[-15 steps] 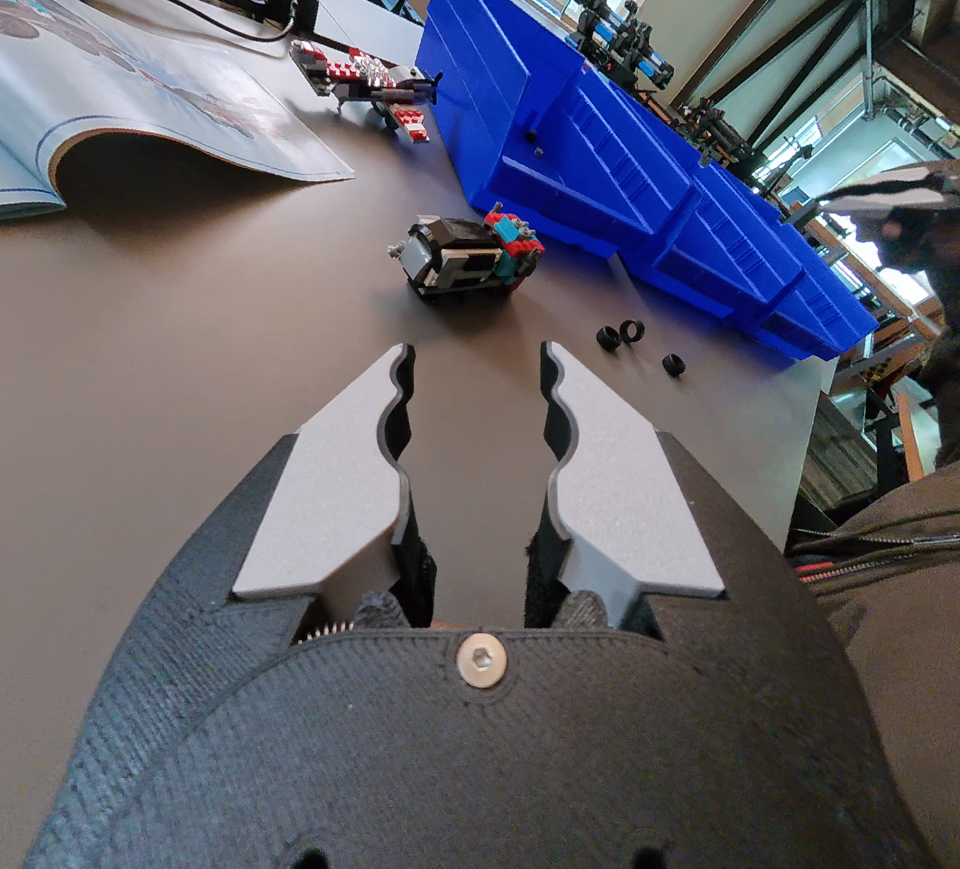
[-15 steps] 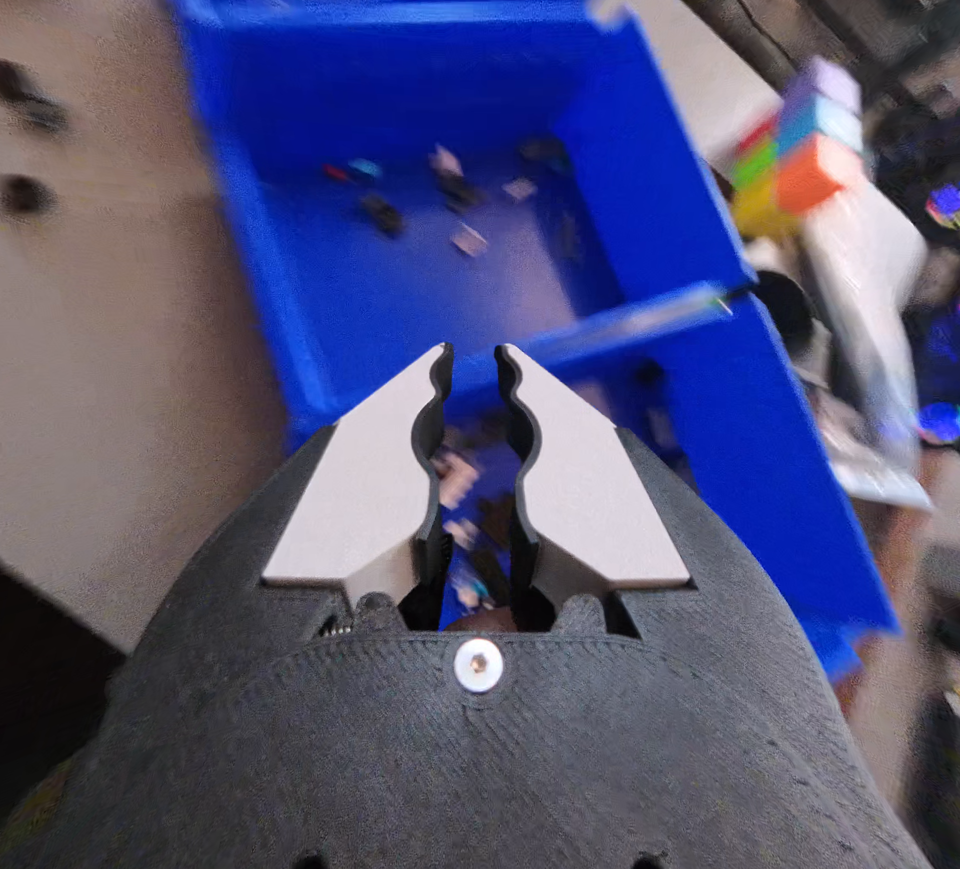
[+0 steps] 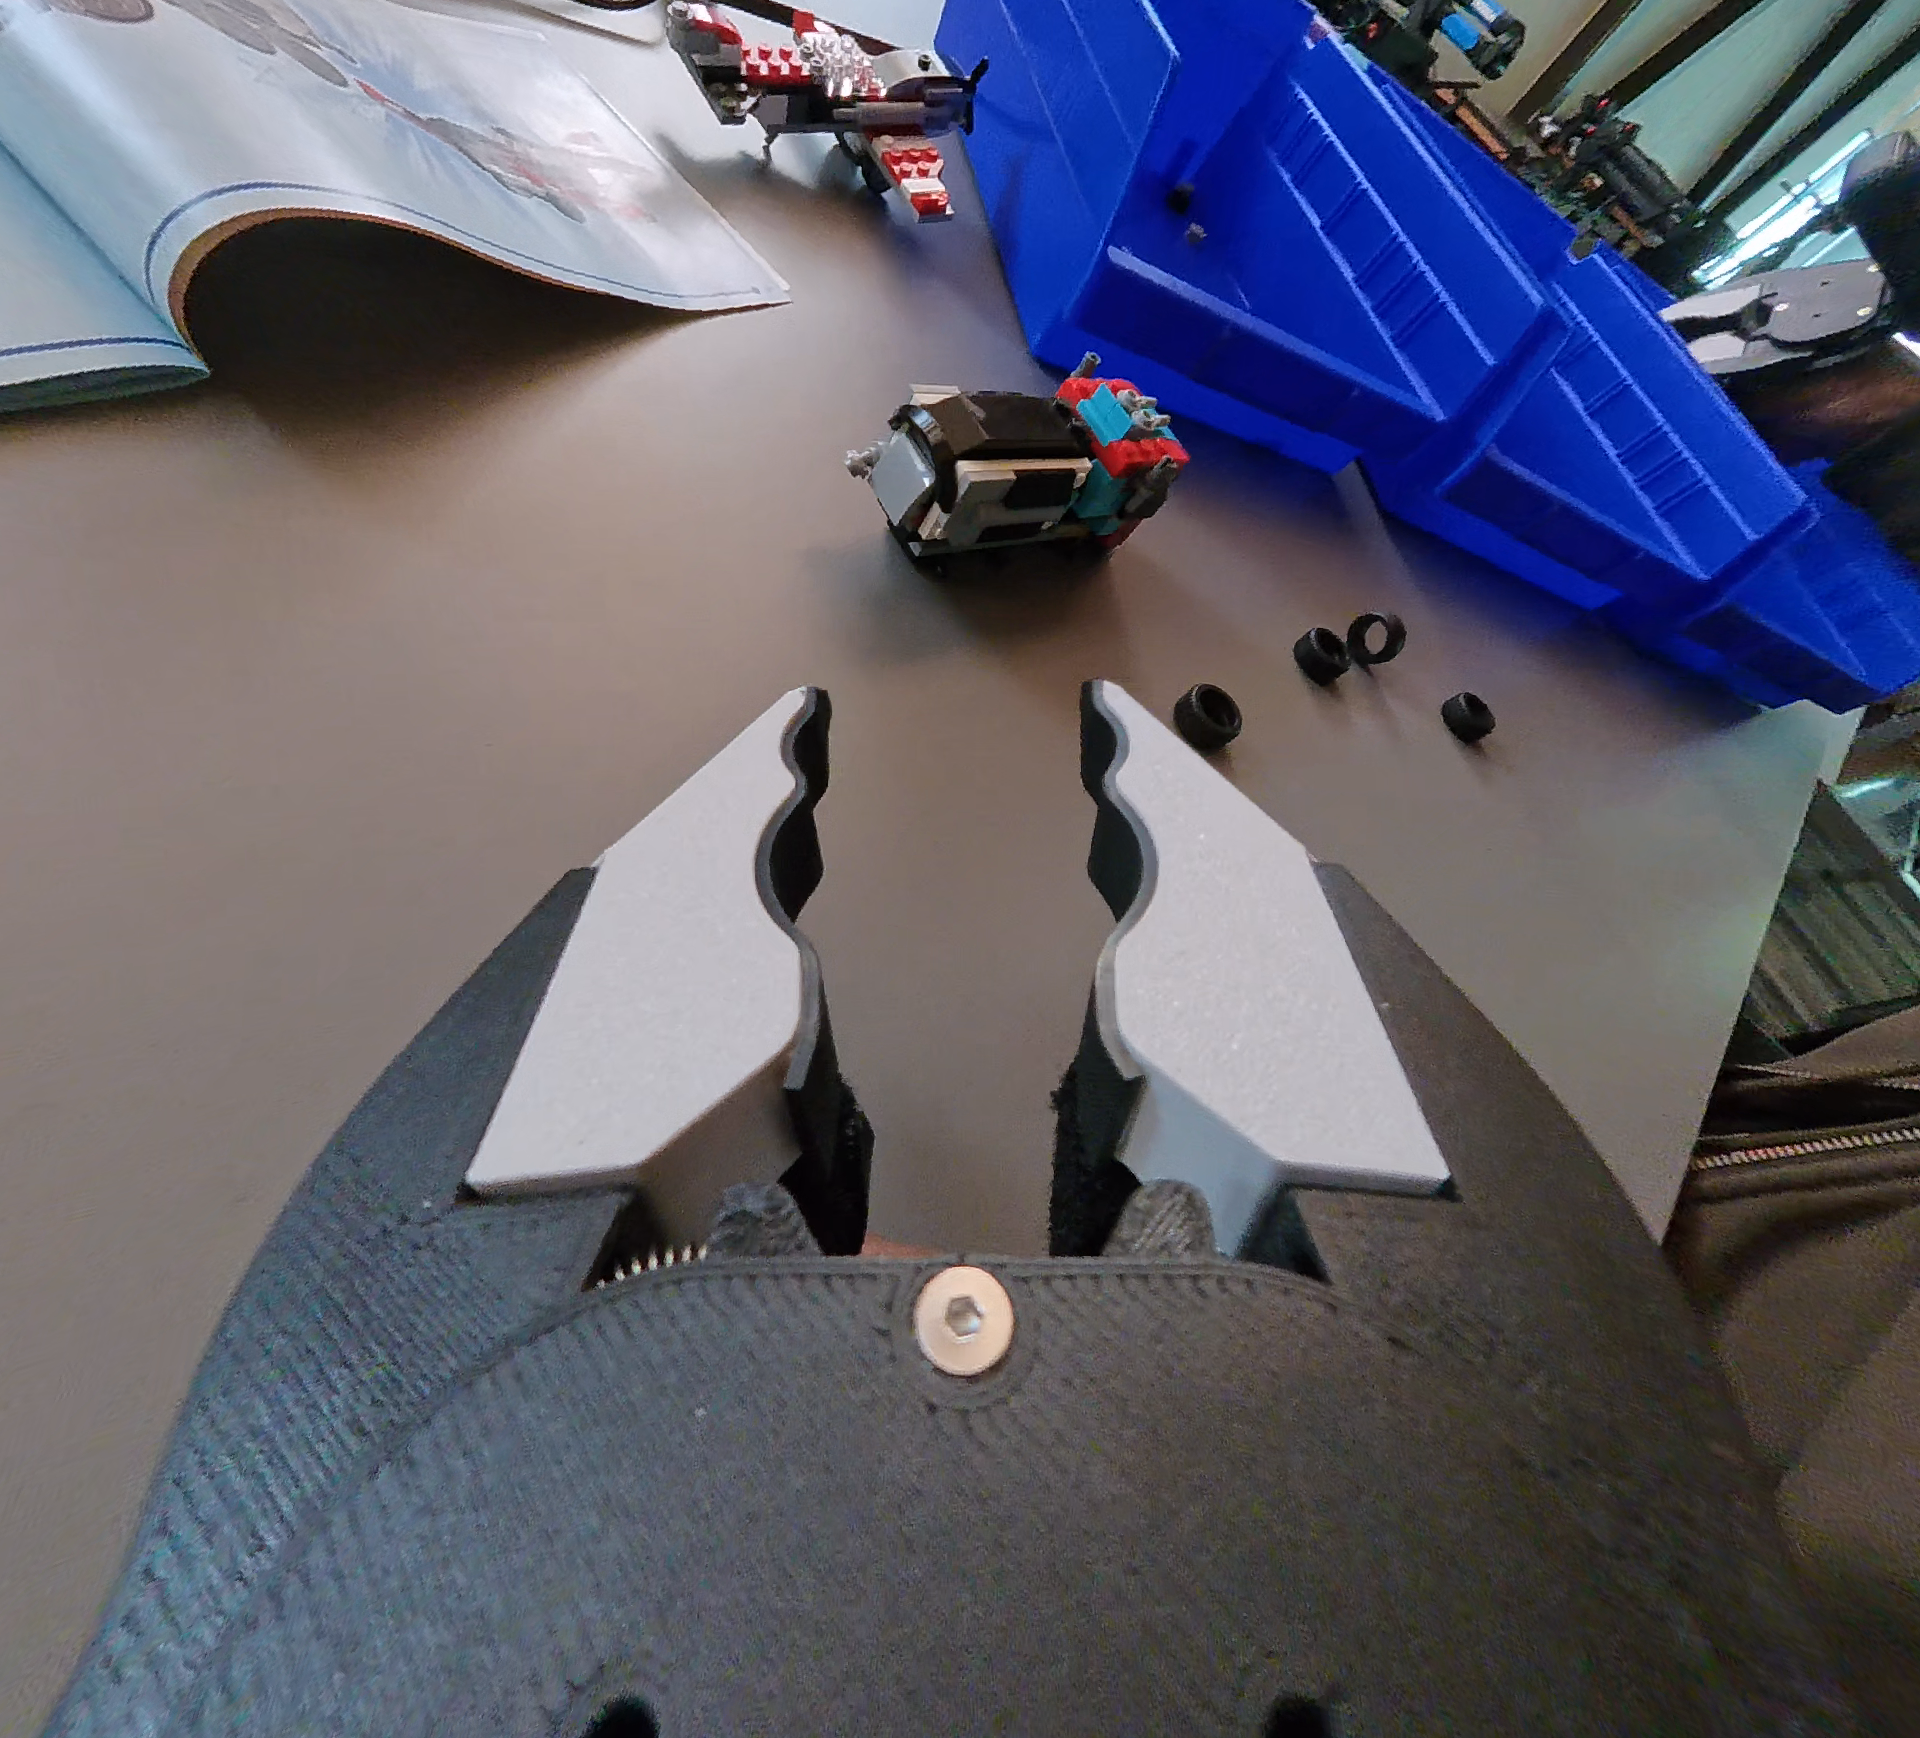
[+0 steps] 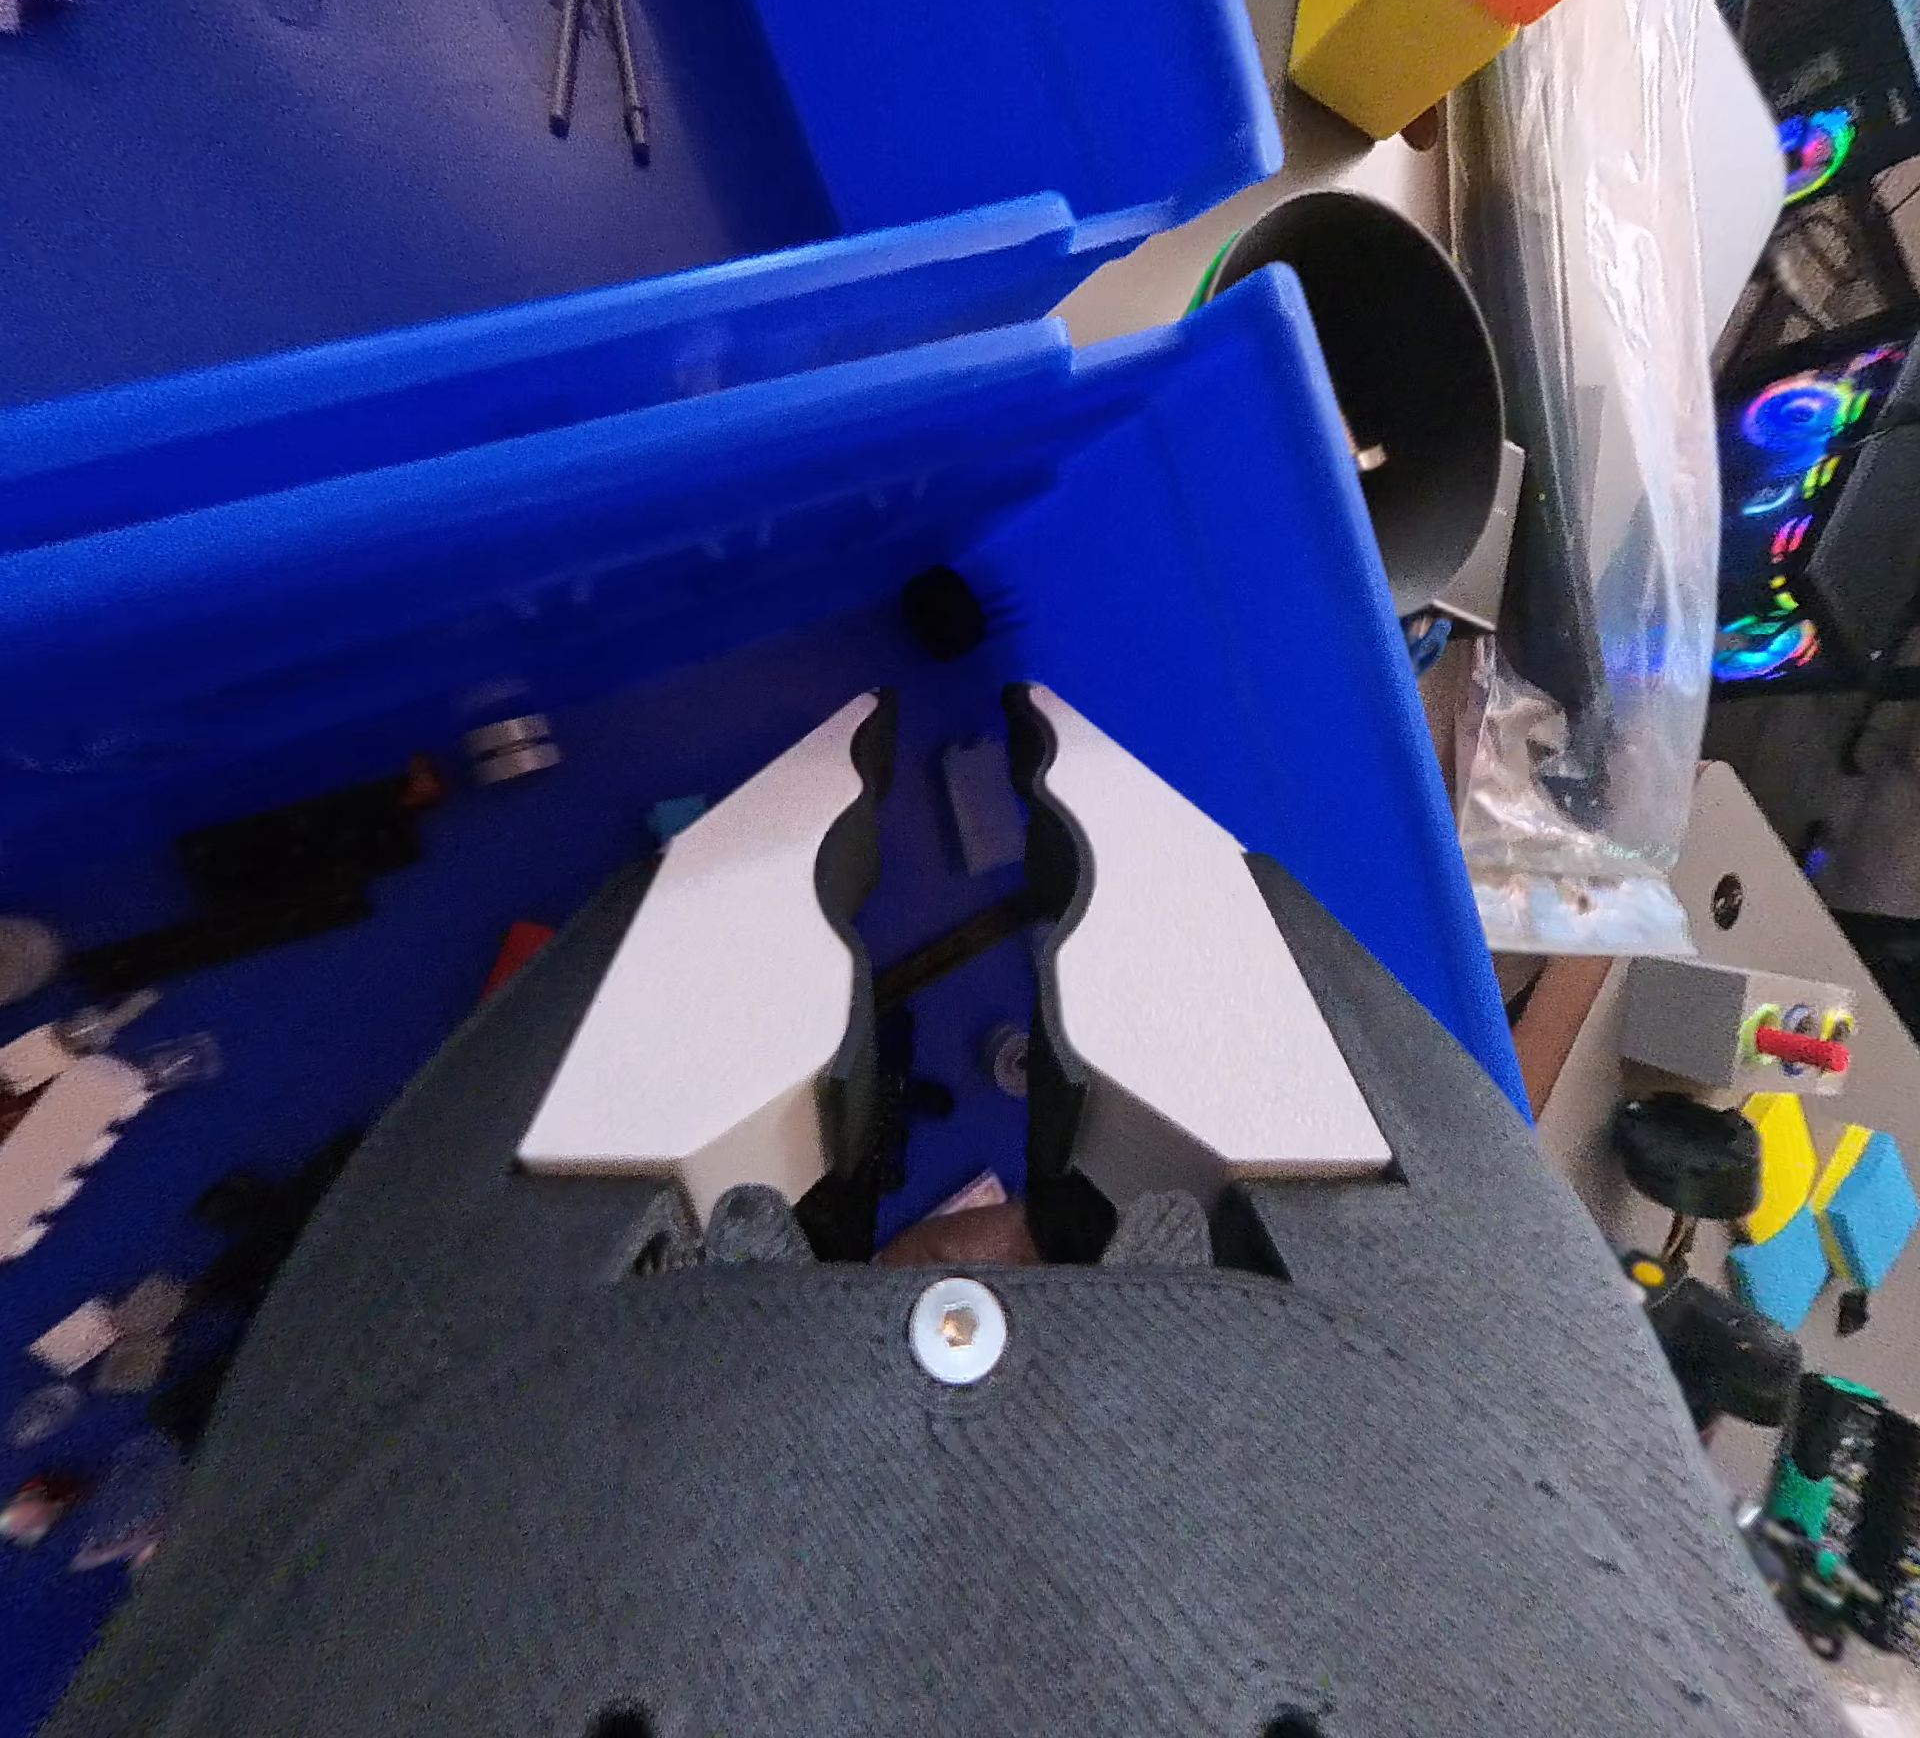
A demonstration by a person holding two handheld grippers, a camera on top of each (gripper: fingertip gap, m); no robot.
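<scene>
On the matte brown tabletop [image 3: 416, 649] we record the left gripper [image 3: 954, 712] spread wide and bare, a small black rubber tyre [image 3: 1207, 714] just beside it; the right gripper [image 4: 943, 701] hangs parted, gripping nothing, inside a blue plastic bin [image 4: 1226, 608] near a blurred black piece [image 4: 940, 613].

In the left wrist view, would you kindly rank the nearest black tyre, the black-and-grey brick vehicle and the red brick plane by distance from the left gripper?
From the left gripper, fingers open and empty:
1. Black tyre, just right of the right fingertip.
2. Brick vehicle, ahead on the table.
3. Brick plane, farthest, beside the blue bin.
</scene>
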